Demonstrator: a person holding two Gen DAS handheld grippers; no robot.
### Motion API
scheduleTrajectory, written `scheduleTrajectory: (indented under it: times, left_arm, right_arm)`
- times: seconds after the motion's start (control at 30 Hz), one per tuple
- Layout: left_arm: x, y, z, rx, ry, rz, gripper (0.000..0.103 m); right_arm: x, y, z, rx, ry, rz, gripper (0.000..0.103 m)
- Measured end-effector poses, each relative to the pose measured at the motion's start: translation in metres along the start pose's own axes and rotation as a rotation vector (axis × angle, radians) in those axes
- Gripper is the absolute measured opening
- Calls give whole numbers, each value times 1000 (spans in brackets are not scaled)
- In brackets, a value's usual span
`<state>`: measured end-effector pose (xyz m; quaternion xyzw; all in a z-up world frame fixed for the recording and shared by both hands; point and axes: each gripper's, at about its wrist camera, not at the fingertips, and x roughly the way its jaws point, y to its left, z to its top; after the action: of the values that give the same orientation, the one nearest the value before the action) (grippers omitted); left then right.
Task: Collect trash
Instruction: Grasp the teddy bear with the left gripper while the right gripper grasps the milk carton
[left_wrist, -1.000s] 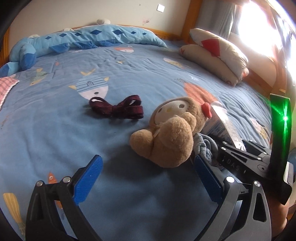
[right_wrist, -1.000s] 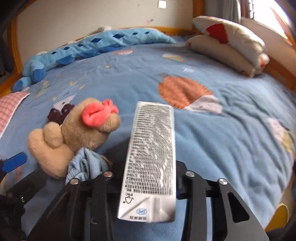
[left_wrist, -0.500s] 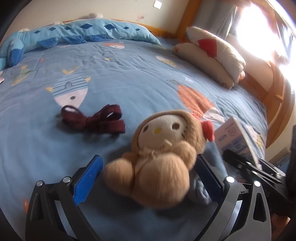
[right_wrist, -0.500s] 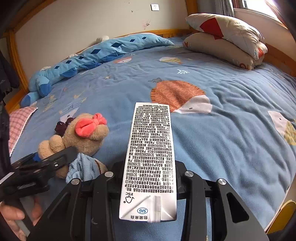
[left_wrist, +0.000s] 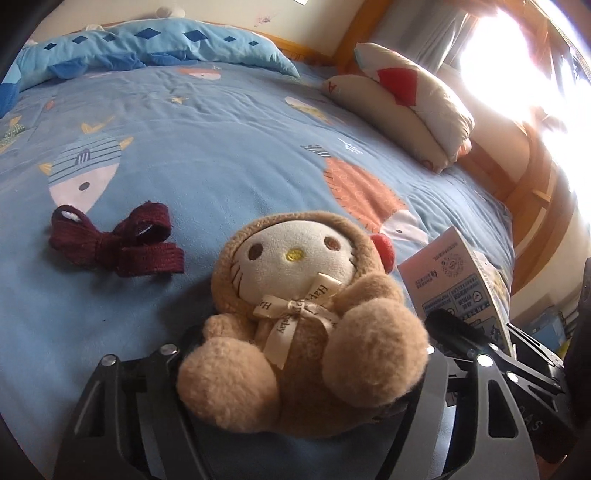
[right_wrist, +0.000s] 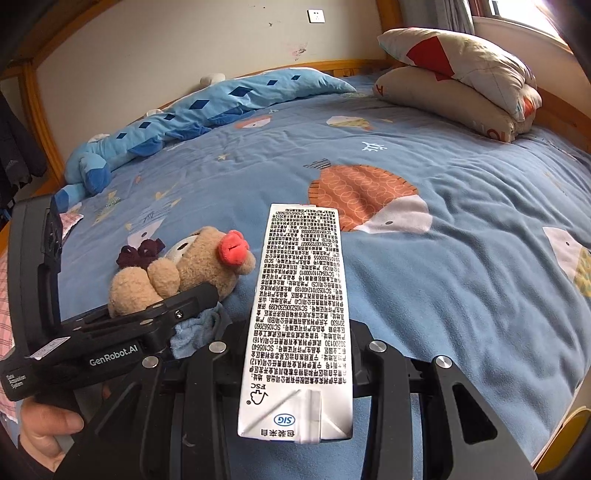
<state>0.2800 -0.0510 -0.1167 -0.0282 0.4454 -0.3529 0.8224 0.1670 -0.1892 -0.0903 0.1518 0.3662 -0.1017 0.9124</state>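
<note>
A tan plush toy (left_wrist: 295, 295) with a white face and red bow lies on the blue bedspread (left_wrist: 221, 147). It fills the gap of my left gripper (left_wrist: 303, 354), whose jaws are closing with their pads against the toy's sides. My right gripper (right_wrist: 295, 343) is shut on a white milk carton (right_wrist: 299, 314) that points away over the bed; the carton (left_wrist: 458, 280) also shows at the right of the left wrist view. A crumpled blue cloth (right_wrist: 195, 328) lies beside the plush toy (right_wrist: 195, 269). Just left of it lies a maroon bow (left_wrist: 118, 240).
Two stacked pillows (left_wrist: 406, 110) rest at the far right by the wooden bed frame (left_wrist: 532, 206). A long blue stuffed toy (right_wrist: 184, 118) runs along the far wall. A pink checked cloth (right_wrist: 70, 221) lies at the left edge. A person's hand (right_wrist: 48, 424) holds the left gripper.
My left gripper moved forward and down over the plush toy, and its jaws narrowed around it, hiding the blue pads. The right gripper kept the carton and barely shifted.
</note>
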Motion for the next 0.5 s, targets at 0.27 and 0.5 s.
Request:
scheduleTrajectory:
  times: [0.27,0.5]
  left_arm:
    - [-35,-7,1,-19,-107,45,69]
    - [-83,-20,8,-16,-184,56,69]
  right_arm:
    - [-5,1,-3,-7,-8,7,35]
    - [-32,2,0,-16,-53,32,35]
